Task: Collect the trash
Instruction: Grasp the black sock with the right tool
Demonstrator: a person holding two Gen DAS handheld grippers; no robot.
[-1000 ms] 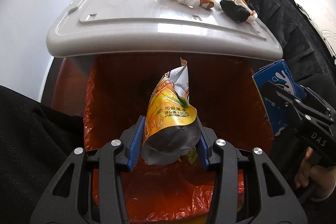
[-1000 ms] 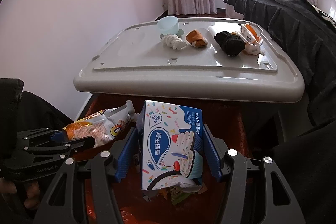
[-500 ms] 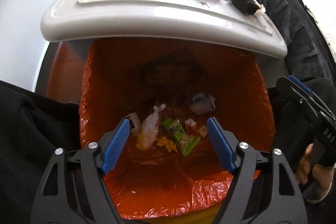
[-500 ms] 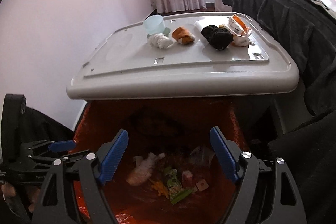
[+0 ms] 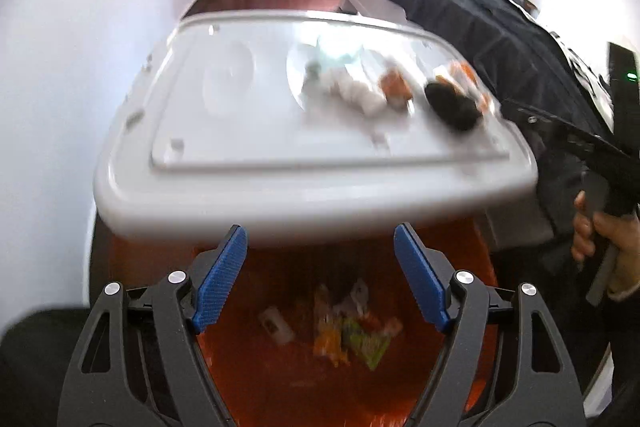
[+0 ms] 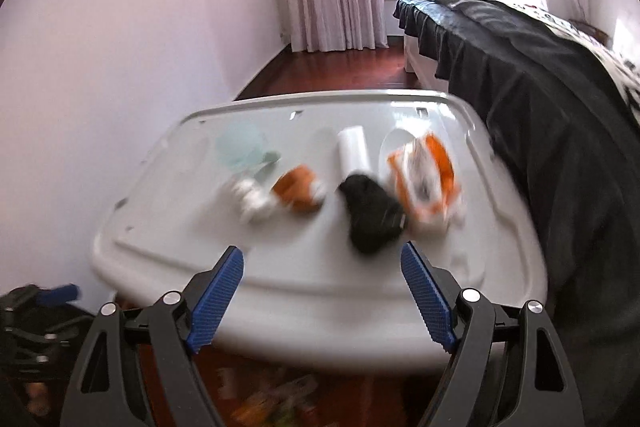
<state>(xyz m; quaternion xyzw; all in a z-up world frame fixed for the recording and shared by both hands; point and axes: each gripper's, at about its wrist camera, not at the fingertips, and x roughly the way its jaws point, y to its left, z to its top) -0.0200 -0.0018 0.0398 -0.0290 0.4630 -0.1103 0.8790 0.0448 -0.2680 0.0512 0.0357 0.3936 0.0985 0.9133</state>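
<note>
Both hand-held black grippers with blue pads, the left gripper (image 5: 320,275) and the right gripper (image 6: 322,291), stand wide apart and empty above an orange-lined waste bin (image 5: 256,367) already holding wrappers. The remaining trash lies well inside the edges of a grey plastic lid-like tabletop (image 6: 304,291) behind the bin: a crumpled white tissue (image 6: 252,201), an orange wrapper (image 6: 300,189), a black crumpled wad (image 6: 370,213) and an orange-and-white packet (image 6: 424,183). All look light, soft and crushable, so pinching each across its middle should work, with open approach from the front but a dark-draped bed (image 6: 540,75) crowding the right side.
</note>
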